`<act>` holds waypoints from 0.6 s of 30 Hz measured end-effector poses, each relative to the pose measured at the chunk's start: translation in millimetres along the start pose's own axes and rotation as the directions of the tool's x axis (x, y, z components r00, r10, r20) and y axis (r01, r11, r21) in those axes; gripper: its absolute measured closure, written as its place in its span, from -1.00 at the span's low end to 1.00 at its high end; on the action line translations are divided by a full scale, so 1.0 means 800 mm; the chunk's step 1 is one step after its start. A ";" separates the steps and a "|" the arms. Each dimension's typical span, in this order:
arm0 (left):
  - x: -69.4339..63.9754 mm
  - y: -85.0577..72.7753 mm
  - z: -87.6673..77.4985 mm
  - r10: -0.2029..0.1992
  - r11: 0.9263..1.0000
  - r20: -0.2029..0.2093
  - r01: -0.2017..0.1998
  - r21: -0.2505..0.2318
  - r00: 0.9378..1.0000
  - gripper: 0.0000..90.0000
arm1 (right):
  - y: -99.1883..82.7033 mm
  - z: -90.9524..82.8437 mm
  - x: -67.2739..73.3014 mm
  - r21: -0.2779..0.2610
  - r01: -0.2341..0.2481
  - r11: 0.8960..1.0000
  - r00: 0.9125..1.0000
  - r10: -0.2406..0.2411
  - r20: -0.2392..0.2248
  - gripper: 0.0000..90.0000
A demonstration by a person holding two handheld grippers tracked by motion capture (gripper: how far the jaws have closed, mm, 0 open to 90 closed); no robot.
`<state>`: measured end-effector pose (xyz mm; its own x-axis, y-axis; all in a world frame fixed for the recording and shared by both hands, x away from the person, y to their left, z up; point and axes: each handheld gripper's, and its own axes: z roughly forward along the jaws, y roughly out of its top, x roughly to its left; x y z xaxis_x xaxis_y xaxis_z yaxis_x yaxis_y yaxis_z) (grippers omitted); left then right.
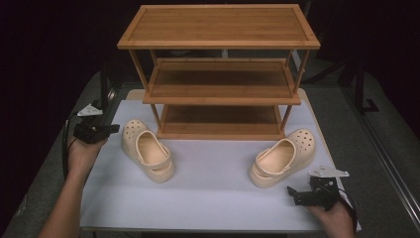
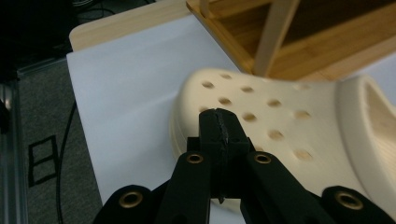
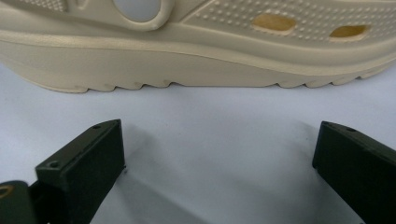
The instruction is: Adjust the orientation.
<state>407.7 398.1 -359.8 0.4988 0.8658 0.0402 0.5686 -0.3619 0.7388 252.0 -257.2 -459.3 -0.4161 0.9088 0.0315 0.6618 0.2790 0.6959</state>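
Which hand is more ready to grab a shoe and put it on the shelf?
Probably the right. Its hand-held gripper is open, low on the table, facing the side of the right shoe. The left hand-held gripper is shut, beside the left shoe, and would have to open first.

The left gripper point(image 2: 219, 128) has its two black fingers point(image 2: 211, 133) pressed together, with nothing between them. Their tips are in front of the toe of a cream clog point(image 2: 280, 126), which has round holes on its top. The clog lies on a white sheet point(image 2: 135, 93) that covers the table point(image 2: 116, 25). Just behind the clog there is the lowest board of a wooden rack point(image 2: 327, 46), and one light post point(image 2: 275, 32) of it rises beside the toe. At the left, a dark cable point(image 2: 65, 140) runs over grey floor point(image 2: 42, 154).
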 end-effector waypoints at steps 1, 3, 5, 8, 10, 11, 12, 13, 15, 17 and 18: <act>0.003 0.003 0.005 0.000 1.000 -0.005 0.000 0.001 1.000 1.00 | 0.000 0.000 0.000 -0.001 0.001 1.000 1.000 -0.001 -0.001 -0.96; 0.006 0.006 0.011 0.001 1.000 -0.003 -0.001 0.003 1.000 1.00 | 0.000 0.000 0.000 -0.002 -0.001 1.000 1.000 0.001 -0.002 -0.96; 0.014 0.014 0.029 0.011 1.000 -0.015 -0.011 0.021 1.000 1.00 | 0.000 0.000 -0.001 -0.002 -0.001 1.000 1.000 0.001 -0.003 -0.96; 0.019 0.018 0.040 0.022 0.999 -0.030 -0.021 0.033 0.999 1.00 | 0.000 0.000 -0.001 -0.002 -0.004 1.000 1.000 0.004 -0.005 -0.96; 0.024 0.020 0.049 0.013 1.000 -0.032 -0.012 0.026 0.999 1.00 | 0.000 0.000 -0.001 -0.003 -0.005 1.000 1.000 0.005 -0.006 -0.96; 0.029 0.021 0.060 0.012 0.999 -0.046 -0.010 0.043 0.999 1.00 | 0.000 0.000 -0.001 -0.003 -0.006 1.000 1.000 0.006 -0.006 -0.96; 0.031 0.021 0.065 0.016 0.998 -0.049 -0.014 0.054 0.999 1.00 | 0.000 0.000 -0.001 -0.004 -0.007 1.000 1.000 0.007 -0.007 -0.96; 0.031 0.021 0.065 0.016 0.998 -0.049 -0.014 0.054 0.999 1.00 | 0.000 0.000 -0.001 -0.004 -0.007 1.000 1.000 0.007 -0.007 -0.96; 0.036 0.022 0.076 0.004 0.999 -0.042 -0.002 0.050 0.999 1.00 | 0.000 0.000 -0.002 -0.007 -0.007 1.000 1.000 0.007 -0.010 -0.96; 0.037 0.021 0.084 -0.010 0.999 -0.032 0.012 0.050 0.999 1.00 | -0.001 -0.001 -0.002 -0.008 -0.009 1.000 1.000 0.009 -0.012 -0.96; 0.037 0.021 0.084 -0.010 0.999 -0.032 0.012 0.050 0.999 1.00 | -0.001 -0.001 -0.002 -0.008 -0.009 1.000 1.000 0.009 -0.012 -0.96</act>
<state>475.9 394.8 -391.5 0.4717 0.8801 0.0547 0.6065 -0.3689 0.7043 252.2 -259.1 -459.3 -0.4182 0.9072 0.0463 0.6602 0.2685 0.7014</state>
